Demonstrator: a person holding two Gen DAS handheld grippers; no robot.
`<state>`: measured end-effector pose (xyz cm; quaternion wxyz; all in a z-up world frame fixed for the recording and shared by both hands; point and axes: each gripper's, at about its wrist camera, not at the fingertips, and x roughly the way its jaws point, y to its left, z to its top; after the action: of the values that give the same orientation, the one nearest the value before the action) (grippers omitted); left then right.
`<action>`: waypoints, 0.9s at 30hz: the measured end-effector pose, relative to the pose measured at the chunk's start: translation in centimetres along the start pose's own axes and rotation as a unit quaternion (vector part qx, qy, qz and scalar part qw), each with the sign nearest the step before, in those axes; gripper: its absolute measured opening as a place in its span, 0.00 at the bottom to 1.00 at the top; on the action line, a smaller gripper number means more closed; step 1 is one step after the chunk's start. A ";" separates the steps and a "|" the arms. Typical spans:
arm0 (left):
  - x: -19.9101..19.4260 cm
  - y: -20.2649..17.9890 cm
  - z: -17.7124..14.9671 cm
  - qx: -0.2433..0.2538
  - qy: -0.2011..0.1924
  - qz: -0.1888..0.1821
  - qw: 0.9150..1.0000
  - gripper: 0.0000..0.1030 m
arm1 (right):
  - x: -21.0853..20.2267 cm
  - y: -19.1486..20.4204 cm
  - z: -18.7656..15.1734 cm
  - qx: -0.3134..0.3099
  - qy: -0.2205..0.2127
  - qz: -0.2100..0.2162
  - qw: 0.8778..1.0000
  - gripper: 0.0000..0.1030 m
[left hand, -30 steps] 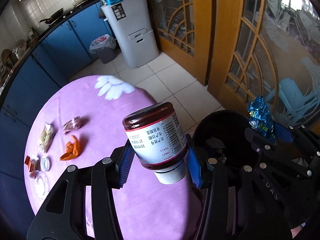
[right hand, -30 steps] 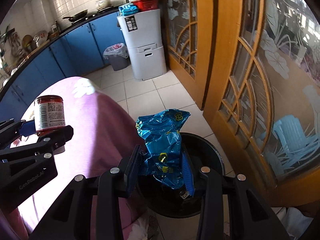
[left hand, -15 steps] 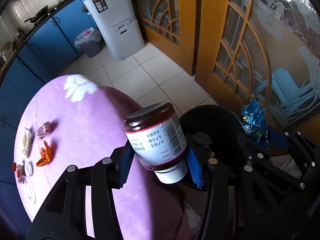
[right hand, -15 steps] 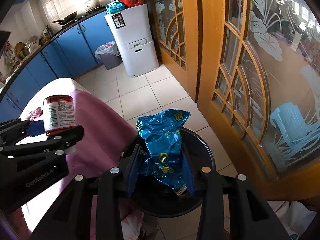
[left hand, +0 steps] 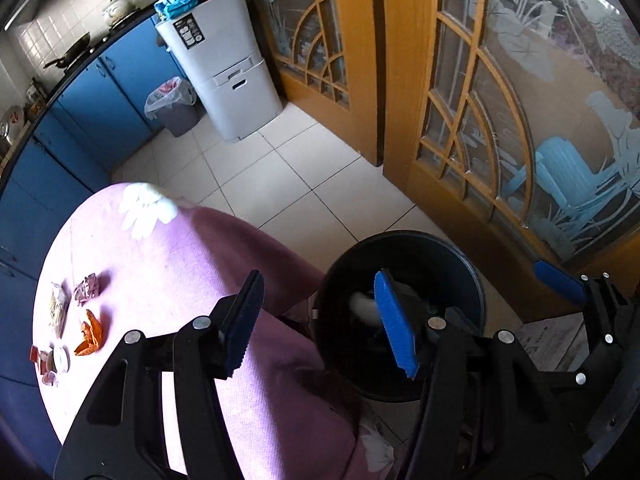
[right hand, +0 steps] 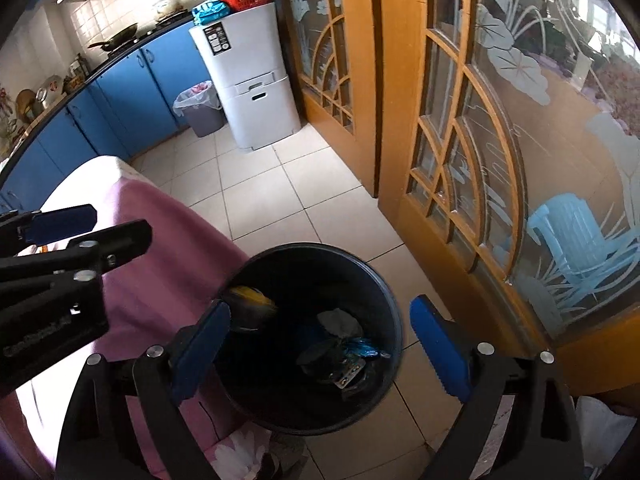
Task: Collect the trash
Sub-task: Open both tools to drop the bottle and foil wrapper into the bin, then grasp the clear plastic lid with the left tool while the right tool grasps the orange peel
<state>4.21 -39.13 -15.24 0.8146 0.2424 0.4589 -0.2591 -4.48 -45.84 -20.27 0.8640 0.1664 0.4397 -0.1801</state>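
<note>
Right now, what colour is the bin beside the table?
Black bin, clearest in the right wrist view.

Only partly legible text: embossed lettering on the side of the left gripper (right hand: 60,236), seen from the right wrist view up-left of the right claw, blurred, roughly "GenRobot.AI". Black label (left hand: 187,33) on the white cabinet (left hand: 224,68), far ahead of the left claw: print too small to read.
</note>
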 end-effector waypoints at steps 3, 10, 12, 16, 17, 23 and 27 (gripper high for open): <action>-0.2 -0.2 0.1 0.003 -0.005 0.004 1.000 0.58 | -0.2 -0.4 0.0 0.003 -0.002 -0.001 1.000 0.86; -0.8 0.7 0.0 -0.004 -0.011 0.015 1.000 0.71 | -0.4 -0.2 0.1 0.000 -0.003 0.003 1.000 0.86; -1.0 1.3 -0.1 -0.009 -0.012 0.018 1.000 0.72 | -0.6 0.3 0.1 -0.003 -0.004 0.004 1.000 0.86; -1.5 2.5 -0.4 -0.020 -0.014 0.023 0.999 0.80 | -1.0 1.4 0.4 -0.010 -0.009 0.004 1.000 0.86; -1.7 2.8 -0.4 -0.024 -0.016 0.026 0.999 0.80 | -1.2 1.7 0.5 -0.012 -0.010 0.004 1.000 0.86; -3.1 5.6 -1.2 -0.051 -0.025 0.036 0.998 0.88 | -2.2 3.9 0.9 -0.030 -0.018 0.004 0.999 0.86; -3.8 8.5 -2.0 -0.077 -0.025 0.039 0.996 0.97 | -2.8 5.9 1.3 -0.047 -0.024 0.007 0.999 0.86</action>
<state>6.76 -30.75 -11.47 0.8515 0.1898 0.4472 -0.1973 -2.40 -40.72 -16.46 0.8826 0.1243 0.4253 -0.1572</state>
